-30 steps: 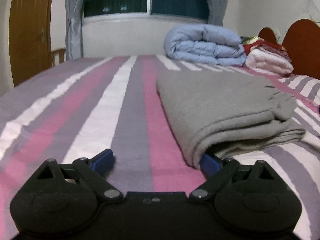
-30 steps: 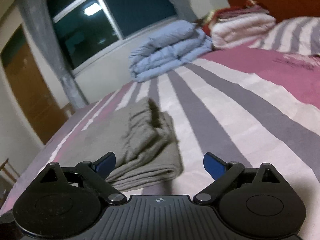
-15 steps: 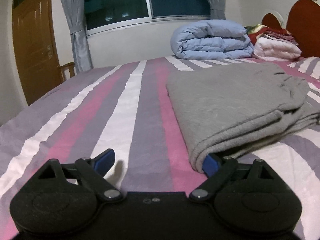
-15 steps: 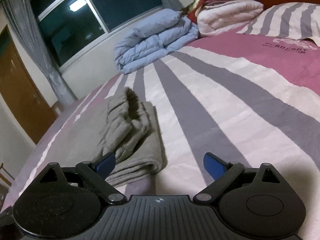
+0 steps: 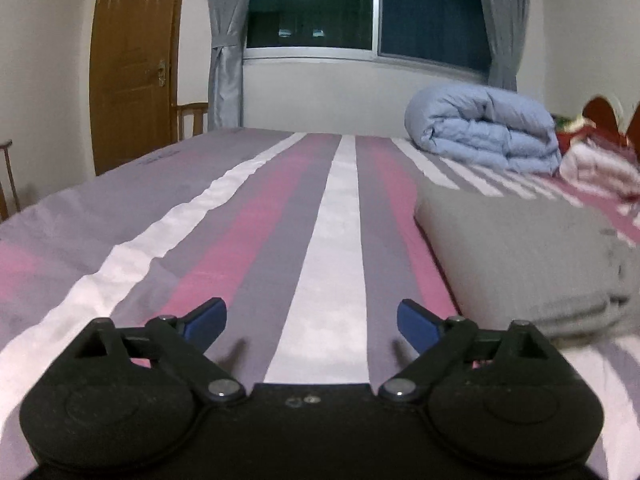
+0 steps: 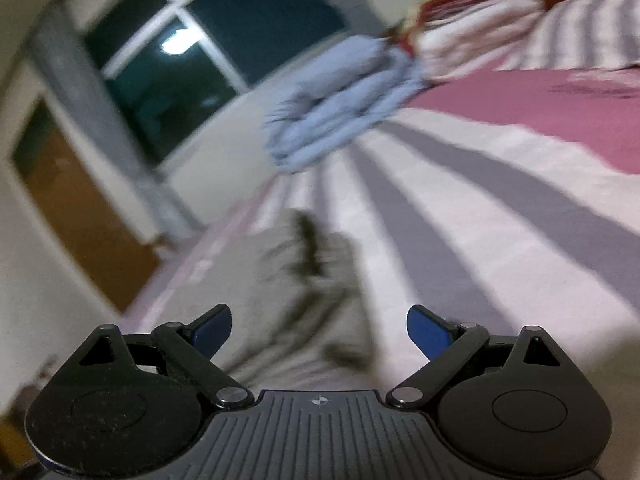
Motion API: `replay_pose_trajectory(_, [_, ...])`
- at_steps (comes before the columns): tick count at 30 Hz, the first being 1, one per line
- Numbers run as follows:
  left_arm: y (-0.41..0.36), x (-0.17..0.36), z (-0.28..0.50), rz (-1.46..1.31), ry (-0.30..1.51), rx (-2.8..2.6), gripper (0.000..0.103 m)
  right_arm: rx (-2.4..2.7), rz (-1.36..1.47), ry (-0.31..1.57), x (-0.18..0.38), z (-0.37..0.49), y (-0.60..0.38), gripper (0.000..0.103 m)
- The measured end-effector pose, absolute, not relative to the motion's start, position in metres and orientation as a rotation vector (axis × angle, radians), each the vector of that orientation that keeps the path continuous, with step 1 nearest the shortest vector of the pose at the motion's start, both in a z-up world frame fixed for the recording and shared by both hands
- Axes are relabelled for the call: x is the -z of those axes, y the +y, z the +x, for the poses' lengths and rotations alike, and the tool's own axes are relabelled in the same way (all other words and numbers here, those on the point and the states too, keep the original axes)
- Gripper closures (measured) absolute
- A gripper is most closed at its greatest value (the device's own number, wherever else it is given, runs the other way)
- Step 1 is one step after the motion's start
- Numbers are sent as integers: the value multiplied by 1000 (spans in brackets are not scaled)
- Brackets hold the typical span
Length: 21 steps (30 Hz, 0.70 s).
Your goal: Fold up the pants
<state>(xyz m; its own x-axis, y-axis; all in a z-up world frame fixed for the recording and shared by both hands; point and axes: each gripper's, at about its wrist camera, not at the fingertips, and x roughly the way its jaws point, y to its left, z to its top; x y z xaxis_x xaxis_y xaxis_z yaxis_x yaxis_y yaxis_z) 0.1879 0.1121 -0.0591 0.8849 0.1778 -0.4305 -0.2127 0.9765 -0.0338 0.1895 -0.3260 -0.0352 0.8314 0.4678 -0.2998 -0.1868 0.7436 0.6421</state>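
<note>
The grey pants (image 5: 520, 256) lie folded in a flat stack on the striped bed. In the left wrist view they are to the right of my left gripper (image 5: 312, 320), which is open and empty over bare sheet, clear of the cloth. In the right wrist view the pants (image 6: 288, 300) appear blurred just ahead of my right gripper (image 6: 320, 328), which is open and empty above their near end.
The bed (image 5: 280, 220) has pink, grey and white stripes. A rolled blue duvet (image 5: 484, 128) and folded pink blankets (image 5: 596, 164) sit at the far right by the headboard. A wooden door (image 5: 128, 60), a chair (image 5: 192, 118) and a curtained window (image 5: 368, 4) lie beyond.
My left gripper has drawn left, away from the pants' edge that its right finger was under. My right gripper has tilted and moved closer over the pants; its view is blurred.
</note>
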Motion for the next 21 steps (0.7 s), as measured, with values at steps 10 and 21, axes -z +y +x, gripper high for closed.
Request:
replay_pose_trajectory(10, [138,72,216,-159,408,-138,10,-409,765,617,65,251,-308,43])
replay_pose_trajectory(21, [144,78,216,-205,438,-156,10,-391,814,499,49,249,-310,61])
